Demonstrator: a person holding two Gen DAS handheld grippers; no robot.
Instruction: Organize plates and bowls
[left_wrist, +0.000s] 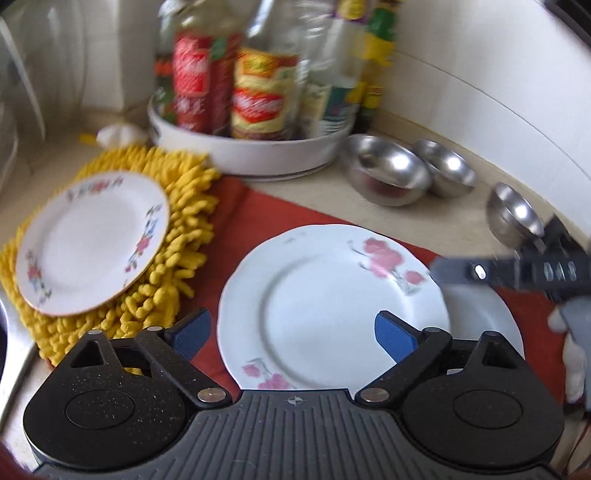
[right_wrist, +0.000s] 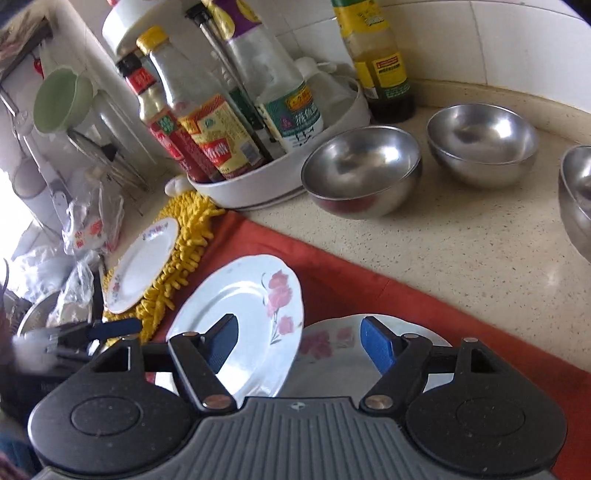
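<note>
Here, the left gripper hangs wide open above a pink-flowered plate, seemingly untouched; the right gripper, jaws parted, holds nothing over a second plate.

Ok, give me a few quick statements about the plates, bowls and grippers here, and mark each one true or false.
1. The small floral plate sits on the yellow mat. True.
2. The steel bowls are stacked inside each other. False: they stand apart on the counter.
3. The left gripper is clamped on a plate. False: its jaws are open above the pink-flower plate.
4. The sauce bottles stand in a white round tray. True.
5. The right gripper is open. True.
</note>
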